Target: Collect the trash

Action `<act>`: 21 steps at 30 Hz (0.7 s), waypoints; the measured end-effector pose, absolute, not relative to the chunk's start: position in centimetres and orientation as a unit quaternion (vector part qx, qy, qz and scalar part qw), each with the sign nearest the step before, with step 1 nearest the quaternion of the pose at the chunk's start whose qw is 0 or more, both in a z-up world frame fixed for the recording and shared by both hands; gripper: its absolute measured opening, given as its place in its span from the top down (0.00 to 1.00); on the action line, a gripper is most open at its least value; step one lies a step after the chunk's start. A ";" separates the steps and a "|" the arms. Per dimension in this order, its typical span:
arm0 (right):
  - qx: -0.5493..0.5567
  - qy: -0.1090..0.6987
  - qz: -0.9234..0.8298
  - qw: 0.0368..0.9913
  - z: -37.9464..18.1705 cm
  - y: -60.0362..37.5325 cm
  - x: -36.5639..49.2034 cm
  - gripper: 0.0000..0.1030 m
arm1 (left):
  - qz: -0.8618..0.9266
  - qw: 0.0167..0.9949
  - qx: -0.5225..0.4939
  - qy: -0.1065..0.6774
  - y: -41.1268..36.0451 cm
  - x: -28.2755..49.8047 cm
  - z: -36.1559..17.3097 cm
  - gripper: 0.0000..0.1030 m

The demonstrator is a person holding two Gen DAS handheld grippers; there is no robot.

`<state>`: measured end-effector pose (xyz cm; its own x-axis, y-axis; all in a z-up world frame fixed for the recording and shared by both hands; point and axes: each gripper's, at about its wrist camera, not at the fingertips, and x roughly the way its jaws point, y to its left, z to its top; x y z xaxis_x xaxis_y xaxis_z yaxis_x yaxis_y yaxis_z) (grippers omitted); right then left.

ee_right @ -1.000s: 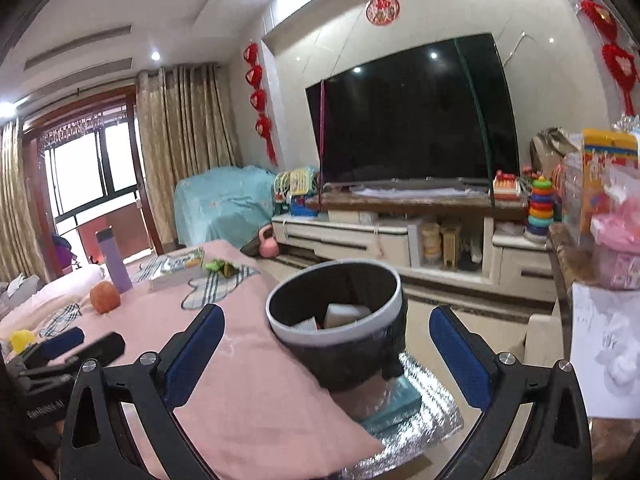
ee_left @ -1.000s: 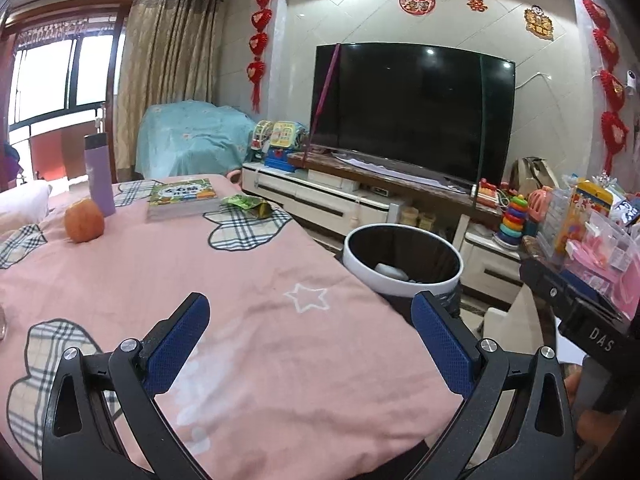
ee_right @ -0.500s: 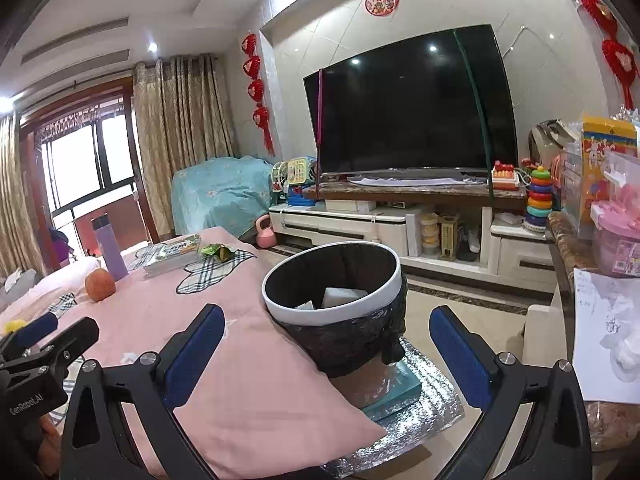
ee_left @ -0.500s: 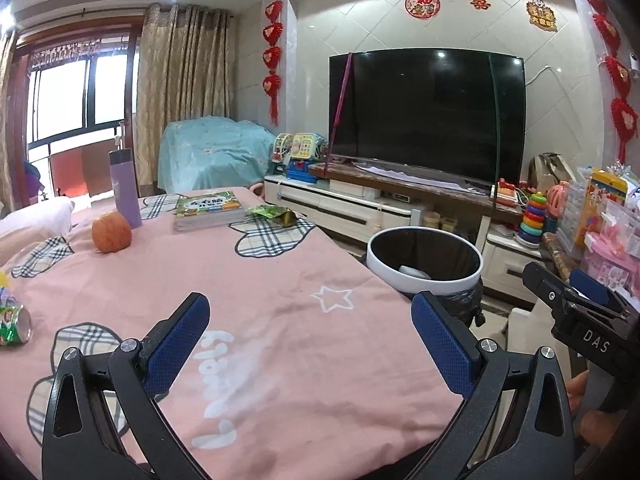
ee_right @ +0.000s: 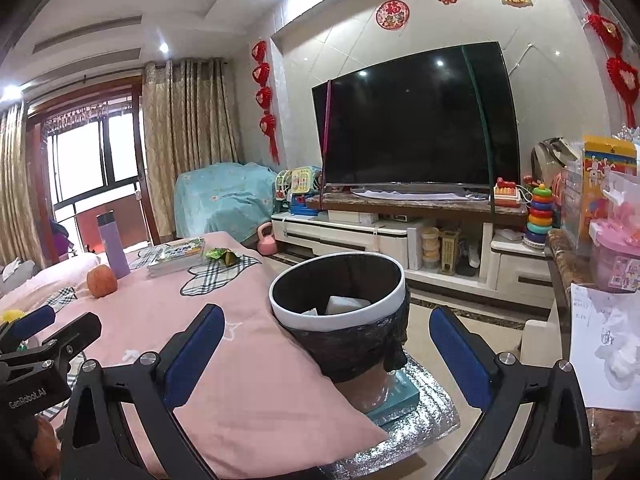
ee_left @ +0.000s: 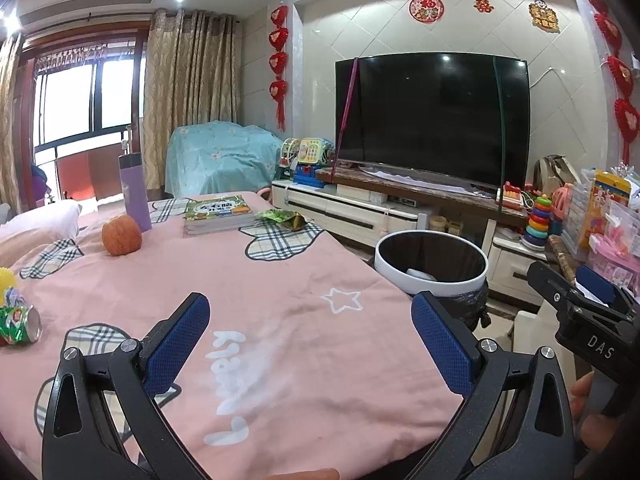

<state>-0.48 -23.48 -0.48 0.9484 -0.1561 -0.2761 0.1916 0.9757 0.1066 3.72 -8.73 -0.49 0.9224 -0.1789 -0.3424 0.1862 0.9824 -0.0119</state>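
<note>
Two tools, both spread wide and holding nothing: left tool [ee_left: 310, 334] hovers over the pink cover [ee_left: 280, 300], right tool [ee_right: 326, 338] faces the bin [ee_right: 340, 320] just beside it; green wrapper [ee_left: 286, 218] lies far across, crushed can [ee_left: 18, 322] at left.

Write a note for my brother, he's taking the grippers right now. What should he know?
Left hand-held gripper: open, empty, over the pink blanket.
Right hand-held gripper: open, empty, facing the trash bin.
Bin stands beside the blanket's edge; some white trash is already inside.
Left to collect: green wrapper beside the book, crushed can at the blanket's left side.
Orange ball and purple bottle probably stay.
</note>
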 end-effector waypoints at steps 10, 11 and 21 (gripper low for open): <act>0.071 0.127 -0.088 0.985 -0.3 -23.4 -0.7 0.00 | -0.092 0.981 0.013 0.169 -8.8 3.4 -0.4 0.00; 0.072 0.127 -0.088 0.985 -0.4 -23.5 -0.8 0.00 | -0.092 0.981 0.013 0.169 -8.8 3.4 -0.4 0.00; 0.075 0.128 -0.087 0.985 -0.5 -23.7 -0.7 0.00 | -0.091 0.982 0.015 0.166 -8.7 3.2 -0.4 0.00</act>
<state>-0.74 -23.67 -0.45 0.9523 -0.1517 -0.2648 0.1901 0.9737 0.1259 3.17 -8.72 -0.40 0.9281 -0.1744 -0.3291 0.1845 0.9828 -0.0007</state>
